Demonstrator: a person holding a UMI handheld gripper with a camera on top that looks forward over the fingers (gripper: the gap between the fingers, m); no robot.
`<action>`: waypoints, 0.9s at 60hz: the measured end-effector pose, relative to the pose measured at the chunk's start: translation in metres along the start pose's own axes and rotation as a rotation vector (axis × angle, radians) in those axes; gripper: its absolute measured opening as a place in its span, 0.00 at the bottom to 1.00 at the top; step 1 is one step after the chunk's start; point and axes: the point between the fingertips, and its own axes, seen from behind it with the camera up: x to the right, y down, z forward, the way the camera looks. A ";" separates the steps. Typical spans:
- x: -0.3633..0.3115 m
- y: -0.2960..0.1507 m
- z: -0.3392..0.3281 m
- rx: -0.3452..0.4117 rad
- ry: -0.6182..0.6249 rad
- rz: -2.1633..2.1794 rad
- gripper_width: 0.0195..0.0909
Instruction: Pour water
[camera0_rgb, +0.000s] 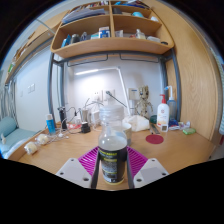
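Gripper view: I see the gripper (112, 170) low over a wooden desk (175, 150), its two fingers reaching forward with their magenta pads (90, 160) facing inward. A clear bottle (112, 150) with a dark cap stands upright between the fingers, and both pads appear to press against its lower sides, so I log the gripper as clenched on the bottle, its opening narrowed to the bottle's width. The bottle hides the fingertips themselves. I cannot tell whether its base rests on the desk or hangs just above it. Beyond the bottle, toward the back of the desk, stands a cluster of glassware (75, 118), with a blue cup (50, 124) to one side of it. On the other side I note a white spray bottle with a red top (163, 112) and, nearer the fingers, a round red coaster (154, 139) lying flat on the desk. Crumpled white paper (135, 122) sits between the glassware and the spray bottle. Wooden shelves (110, 45) carrying assorted items run above the desk against a white wall.
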 end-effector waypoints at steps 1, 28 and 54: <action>-0.001 0.000 0.001 0.000 -0.002 0.003 0.32; -0.017 -0.003 0.013 -0.040 0.067 -0.037 0.09; -0.097 -0.086 0.116 -0.082 -0.137 0.817 0.10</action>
